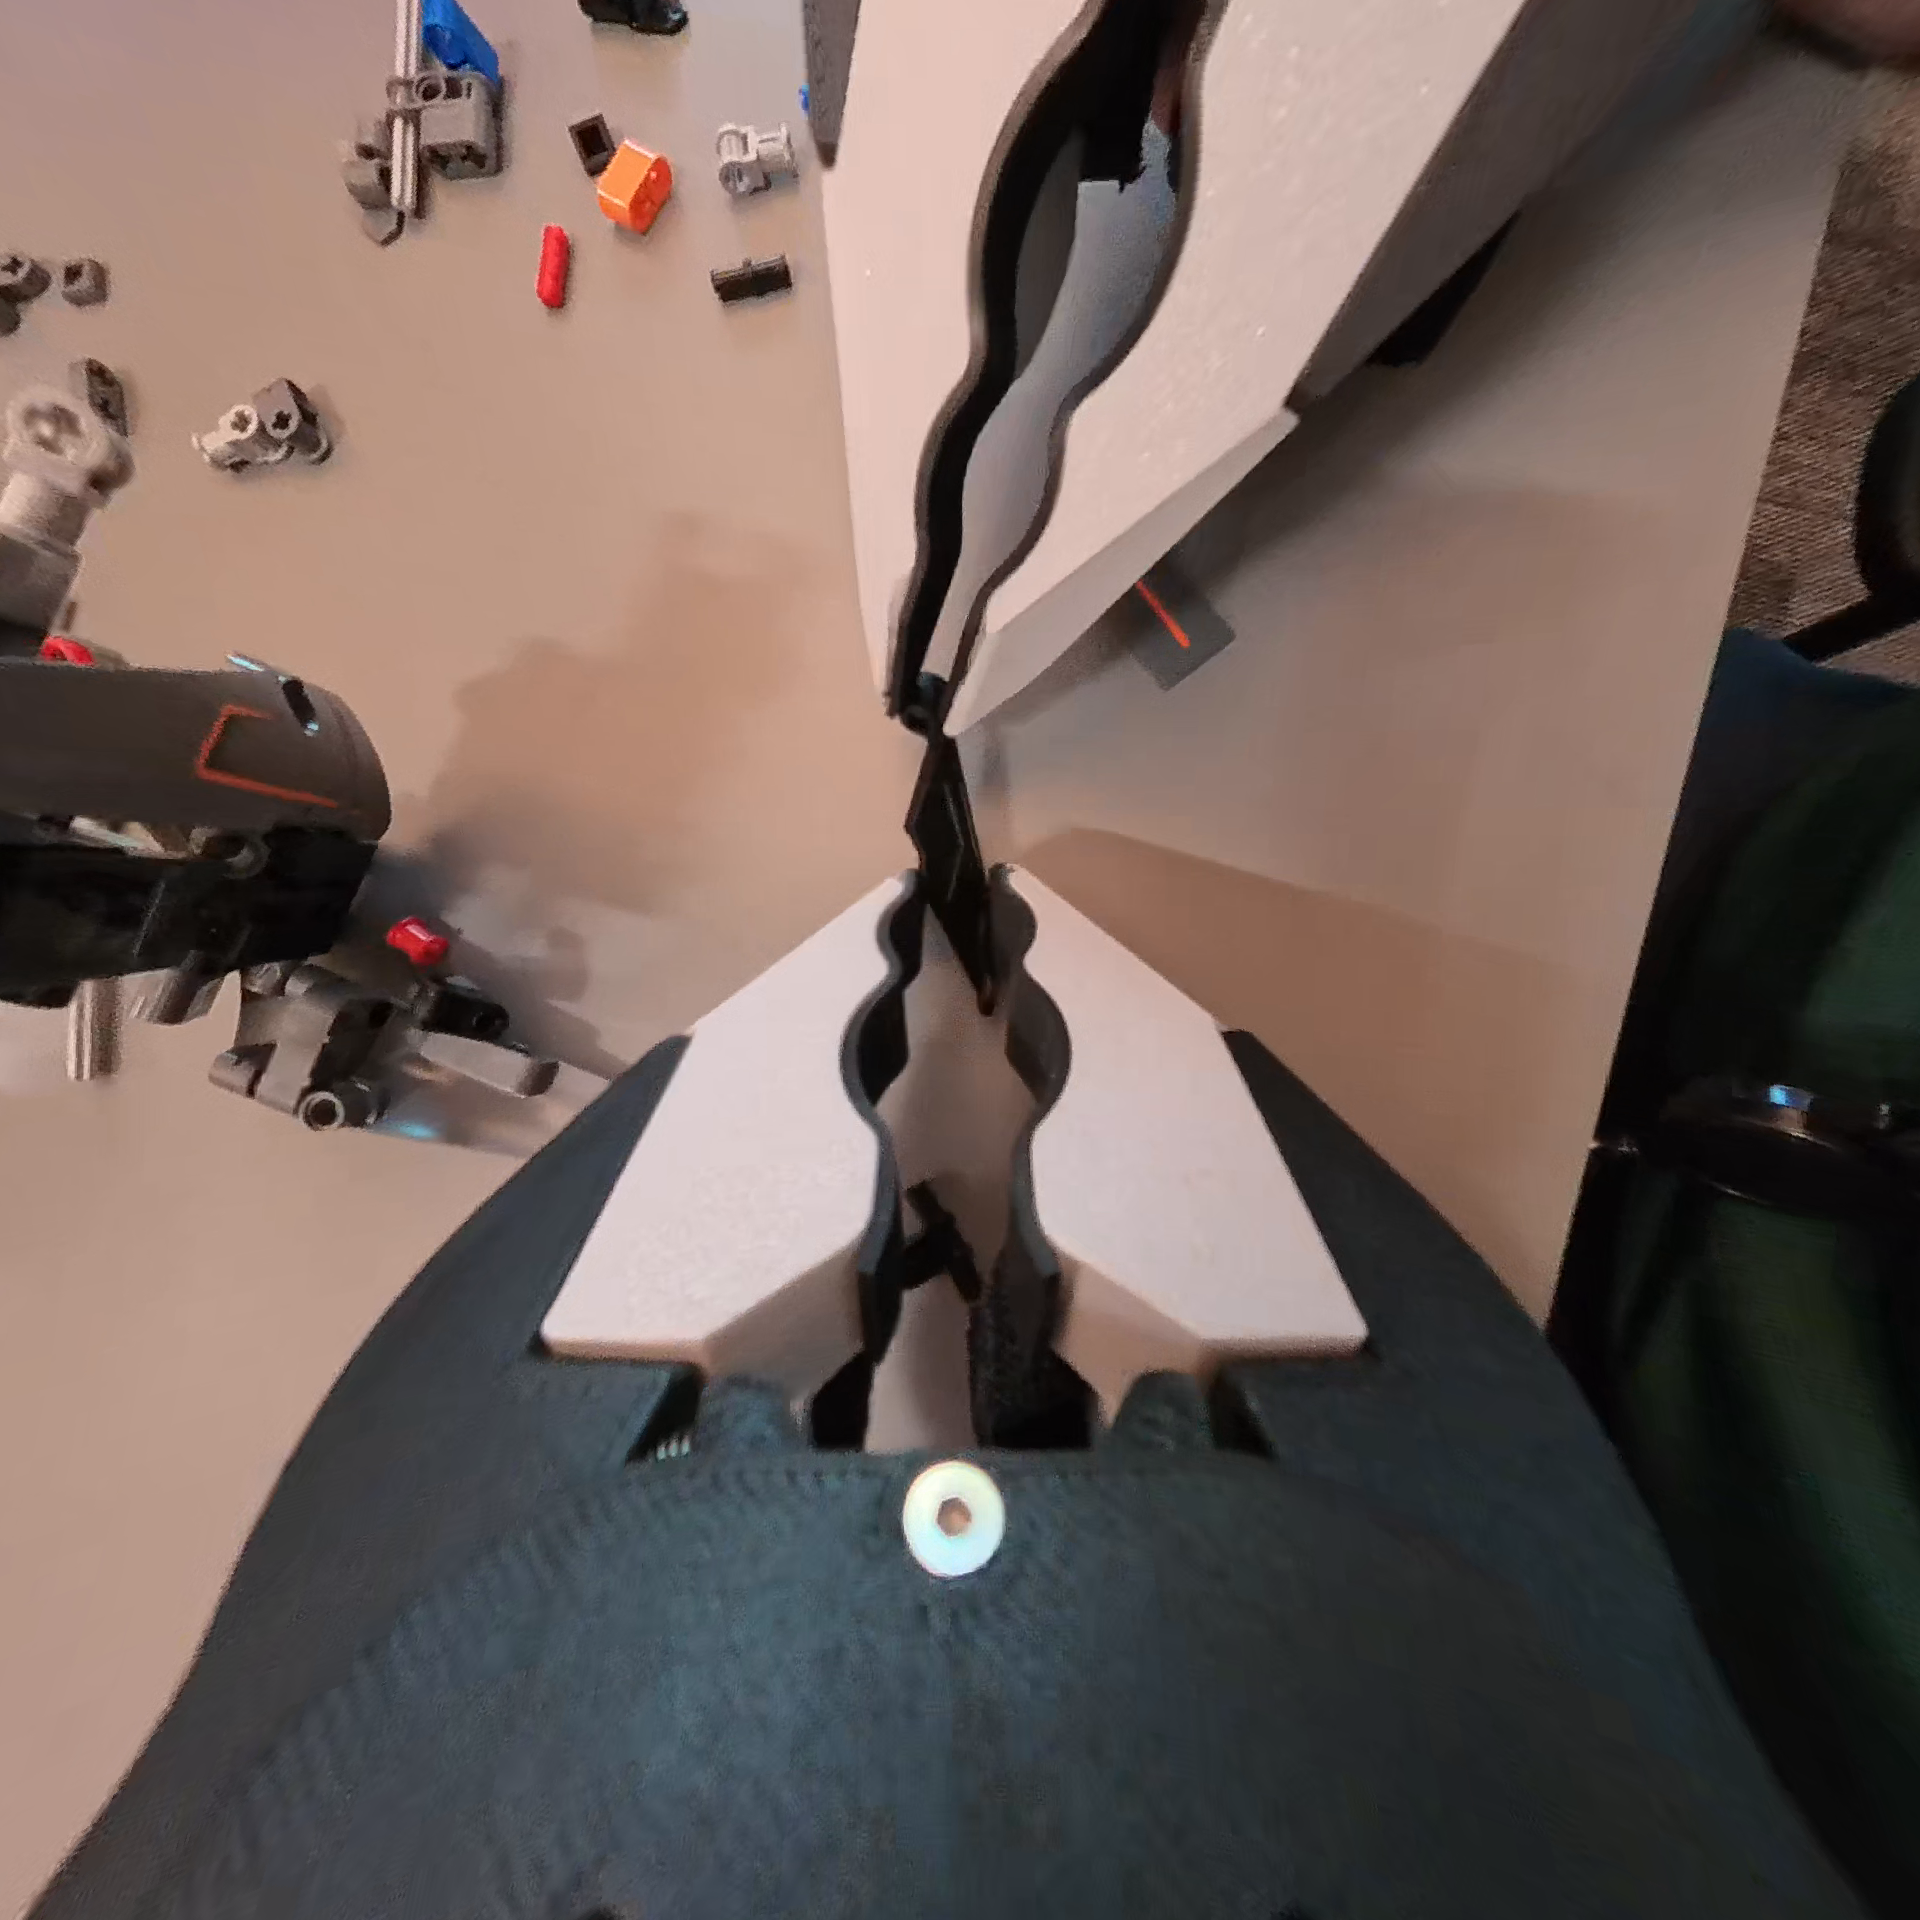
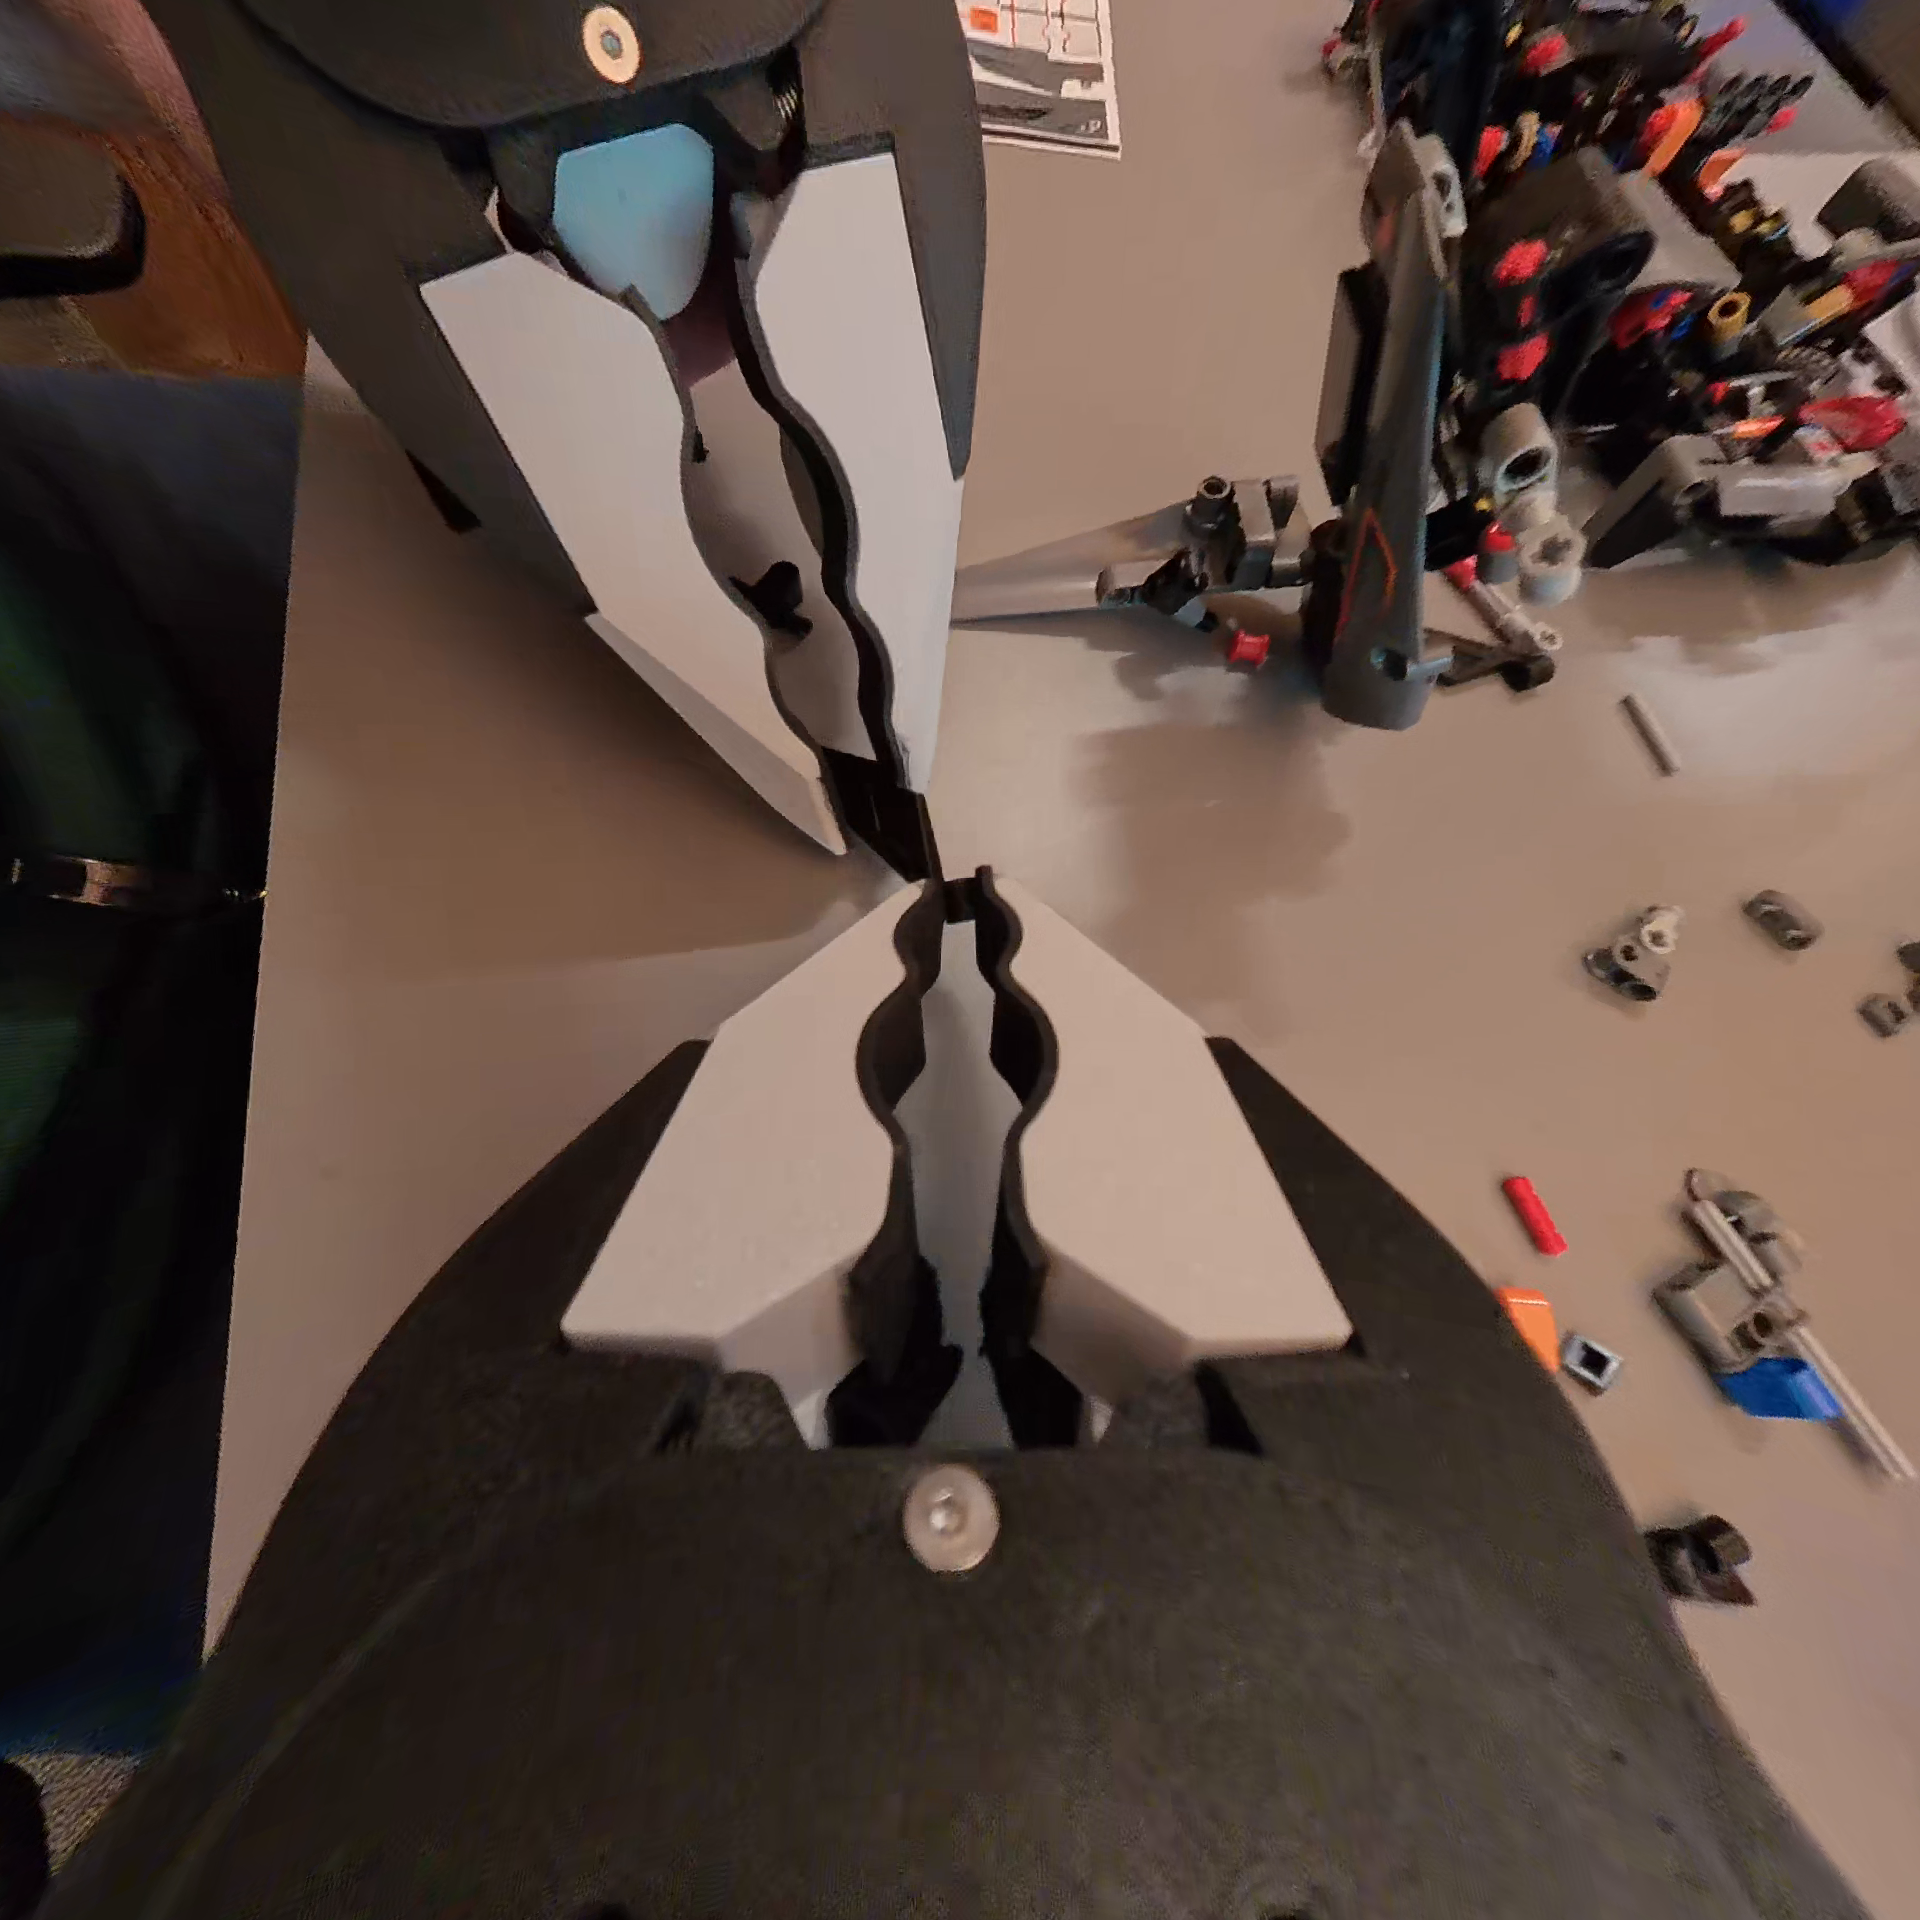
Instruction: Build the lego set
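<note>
My left gripper (image 1: pixel 956 885) is shut on a thin flat black Lego piece (image 1: pixel 948 821) that sticks out past its tips, above the tan table (image 1: pixel 623 1351). My right gripper (image 1: pixel 925 698) comes in from the top of the left wrist view and meets the far end of that piece tip to tip. In the right wrist view my right gripper (image 2: pixel 961 896) is shut on a small black connector (image 2: pixel 961 906). It touches the black piece (image 2: pixel 888 821) held by the left gripper (image 2: pixel 881 805). How the two parts seat together is hidden by the fingers.
The part-built dark grey and black model (image 2: pixel 1558 416) lies on the table, at left in the left wrist view (image 1: pixel 187 821). Loose parts lie around: an orange piece (image 1: pixel 634 185), a red pin (image 1: pixel 553 265), a grey and blue assembly (image 2: pixel 1756 1340). An instruction sheet (image 2: pixel 1044 73) lies far back. The table edge (image 2: pixel 265 935) is close by. Both grippers' tips are close together, under 4 cm apart.
</note>
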Available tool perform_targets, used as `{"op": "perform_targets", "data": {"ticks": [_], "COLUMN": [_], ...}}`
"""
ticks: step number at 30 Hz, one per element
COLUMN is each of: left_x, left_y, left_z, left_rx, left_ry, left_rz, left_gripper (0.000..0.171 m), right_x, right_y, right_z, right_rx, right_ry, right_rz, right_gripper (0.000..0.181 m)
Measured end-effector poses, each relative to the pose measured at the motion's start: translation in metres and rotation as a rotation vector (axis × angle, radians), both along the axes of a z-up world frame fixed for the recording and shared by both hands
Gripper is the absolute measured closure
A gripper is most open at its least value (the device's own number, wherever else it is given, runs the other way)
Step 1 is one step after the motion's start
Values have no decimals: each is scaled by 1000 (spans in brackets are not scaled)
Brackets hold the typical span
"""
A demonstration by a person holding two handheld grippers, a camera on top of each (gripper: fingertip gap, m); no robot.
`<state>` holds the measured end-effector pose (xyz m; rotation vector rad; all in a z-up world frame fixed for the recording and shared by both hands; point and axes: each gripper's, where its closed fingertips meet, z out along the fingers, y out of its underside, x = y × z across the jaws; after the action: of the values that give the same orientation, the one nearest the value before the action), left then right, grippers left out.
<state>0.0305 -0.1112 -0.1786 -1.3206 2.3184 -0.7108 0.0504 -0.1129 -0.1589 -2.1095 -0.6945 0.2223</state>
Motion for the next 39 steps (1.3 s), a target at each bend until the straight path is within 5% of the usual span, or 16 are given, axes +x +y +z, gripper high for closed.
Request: {"op": "perform_targets", "data": {"ticks": [7, 15, 20, 23, 26, 34, 39], "left_x": [8, 17, 11, 9, 9, 15, 12], "left_y": [10, 0, 1, 9, 16, 24, 20], "left_z": [26, 87, 96, 100, 109, 113, 111], "left_rx": [-150, -711, -759, -781, -986, -1493, -1647], "left_ry": [-71, -321, -384, -429, -458, -458, -417], "left_rz": [126, 236, 241, 309, 400, 577, 629], "left_gripper": [171, 171, 171, 171, 171, 171, 171], "right_x": [16, -3, -8, -7, -15, -29, -35], "right_y": [10, 14, 13, 10, 11, 26, 26], "right_z": [36, 65, 78, 79, 78, 87, 84], "right_rx": [122, 105, 127, 222, 295, 537, 570], "right_ry": [96, 627, 851, 618, 282, -378, -573], "right_rz": [-136, -201, -170, -225, -294, -416, -374], "right_gripper": [169, 175, 167, 156, 147, 164, 166]}}
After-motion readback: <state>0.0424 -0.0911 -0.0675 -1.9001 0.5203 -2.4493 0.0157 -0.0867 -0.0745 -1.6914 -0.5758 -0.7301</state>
